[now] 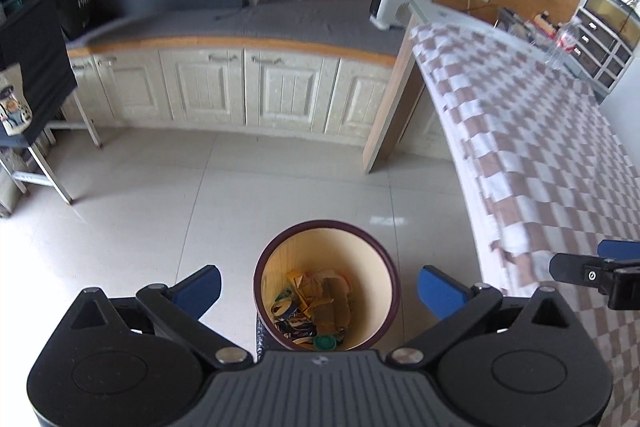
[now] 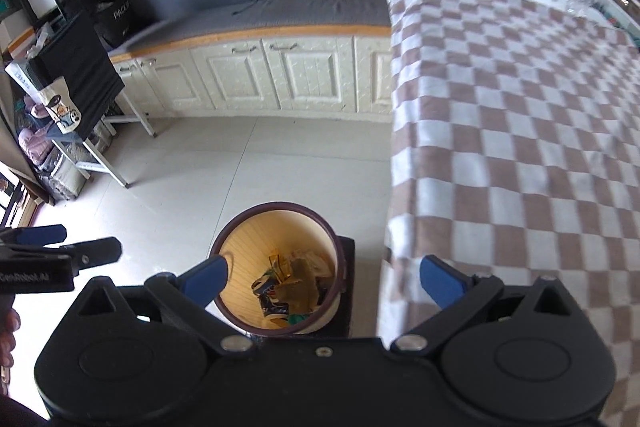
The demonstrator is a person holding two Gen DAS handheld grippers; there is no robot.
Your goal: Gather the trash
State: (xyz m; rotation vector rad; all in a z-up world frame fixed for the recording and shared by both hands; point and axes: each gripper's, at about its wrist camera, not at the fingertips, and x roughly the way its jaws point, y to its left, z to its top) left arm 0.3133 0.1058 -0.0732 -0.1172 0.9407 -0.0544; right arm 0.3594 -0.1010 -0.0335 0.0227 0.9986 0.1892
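I'm hovering both grippers, left gripper (image 1: 318,285) and right gripper (image 2: 322,279), fingers spread and empty, above the bin (image 1: 326,285), where the trash (image 1: 314,311) is already lying inside.

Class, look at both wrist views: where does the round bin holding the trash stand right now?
The round cream bin with a dark rim stands on the pale tiled floor, low in both views, just left of the brown-and-white checked cloth, below both open grippers.

A home room: cream cabinets (image 1: 240,87), a checkered tablecloth (image 2: 520,115), tiled floor (image 1: 200,195).
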